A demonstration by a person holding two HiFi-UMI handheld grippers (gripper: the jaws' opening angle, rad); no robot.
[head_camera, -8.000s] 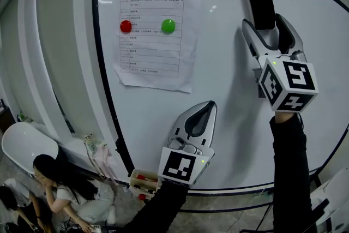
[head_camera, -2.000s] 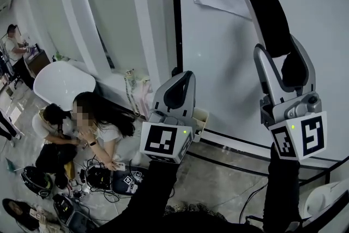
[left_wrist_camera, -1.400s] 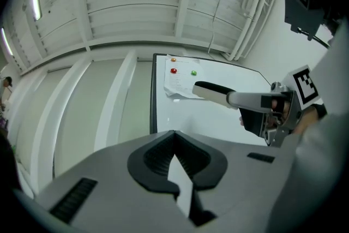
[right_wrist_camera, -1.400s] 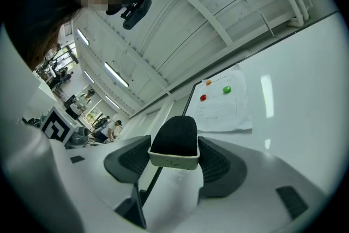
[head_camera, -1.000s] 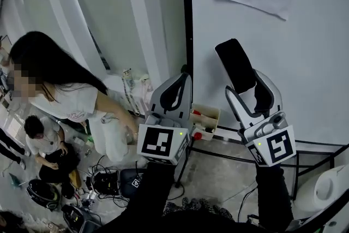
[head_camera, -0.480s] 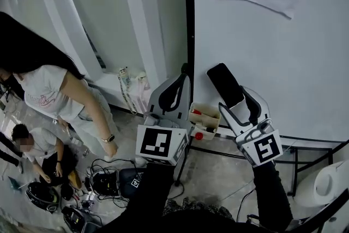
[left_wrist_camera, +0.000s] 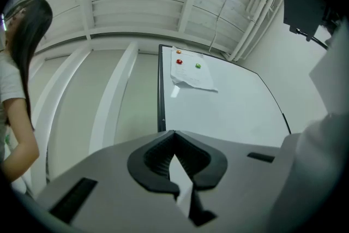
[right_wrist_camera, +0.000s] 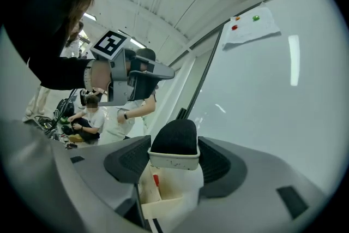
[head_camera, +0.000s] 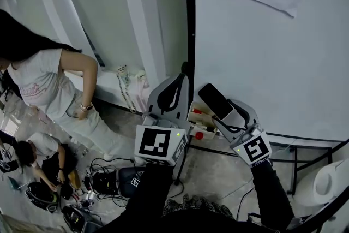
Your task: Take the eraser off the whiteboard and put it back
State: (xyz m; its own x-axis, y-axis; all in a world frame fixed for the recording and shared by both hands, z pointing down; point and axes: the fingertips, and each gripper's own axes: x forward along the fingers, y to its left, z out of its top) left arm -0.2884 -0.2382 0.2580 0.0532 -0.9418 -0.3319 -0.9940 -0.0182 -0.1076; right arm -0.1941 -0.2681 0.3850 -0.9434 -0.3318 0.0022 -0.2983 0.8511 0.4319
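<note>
I have the right gripper (right_wrist_camera: pixel 174 157) clamped on the eraser (right_wrist_camera: pixel 173 139) by its white base, probably to leave the felt free. It's off the whiteboard (head_camera: pixel 262 46), just above the marker tray (head_camera: pixel 199 118). Left gripper (left_wrist_camera: pixel 174 138) closed, empty, parked aside.

Black-felt eraser (head_camera: pixel 215 102) — held, tilted, seemingly off whiteboard (head_camera: pixel 262 52)
</note>
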